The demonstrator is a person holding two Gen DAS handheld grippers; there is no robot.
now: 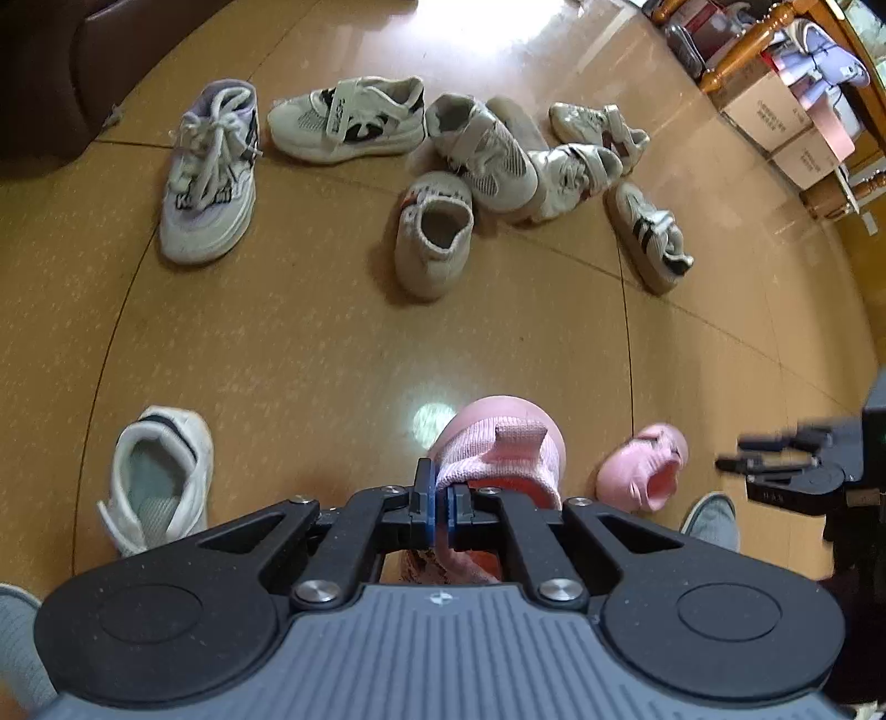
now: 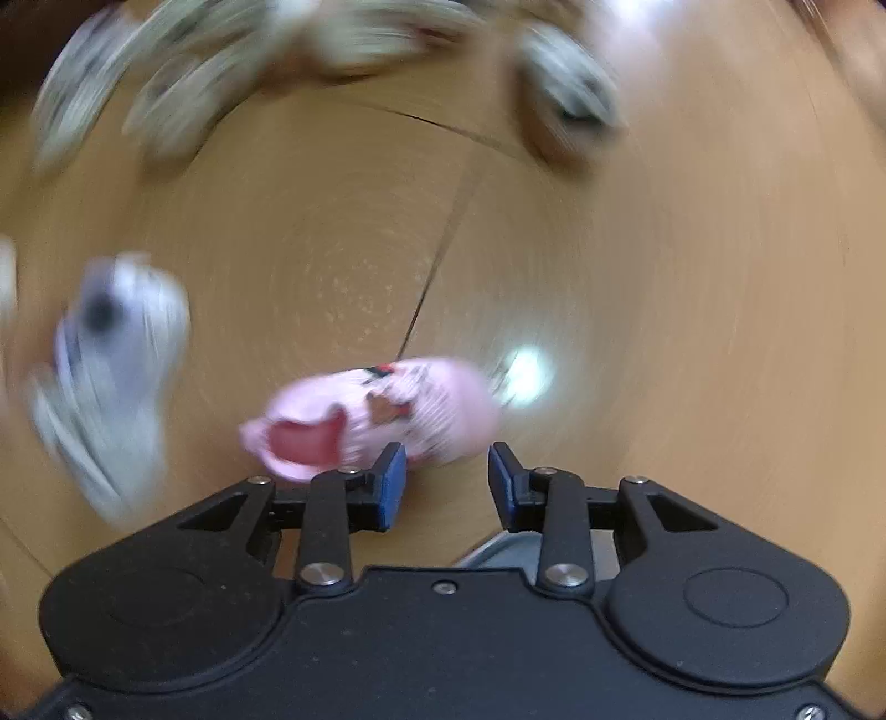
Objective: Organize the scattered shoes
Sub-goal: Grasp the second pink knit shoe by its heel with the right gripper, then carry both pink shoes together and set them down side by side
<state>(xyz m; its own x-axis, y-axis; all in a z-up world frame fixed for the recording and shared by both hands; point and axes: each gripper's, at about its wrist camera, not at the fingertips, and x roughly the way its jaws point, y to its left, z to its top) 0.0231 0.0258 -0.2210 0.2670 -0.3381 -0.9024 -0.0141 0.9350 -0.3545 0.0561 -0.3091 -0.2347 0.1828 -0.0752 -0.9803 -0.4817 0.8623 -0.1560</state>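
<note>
My left gripper [image 1: 441, 501] is shut on the knitted collar of a pink shoe [image 1: 501, 443] and holds it over the tan floor. A second pink shoe [image 1: 642, 468] lies on the floor to its right. My right gripper [image 2: 447, 479] is open and empty, just above and in front of that second pink shoe [image 2: 382, 415]; this view is blurred by motion. The right gripper also shows at the right edge of the left wrist view [image 1: 775, 457]. Several white and grey sneakers [image 1: 470, 149] lie scattered farther back.
A white sneaker [image 1: 160, 476] lies at the near left, a lilac laced sneaker [image 1: 213, 171] at the far left. Cardboard boxes [image 1: 775, 116] and wooden furniture legs [image 1: 742, 50] stand at the far right. A dark sofa [image 1: 83, 66] is at the far left.
</note>
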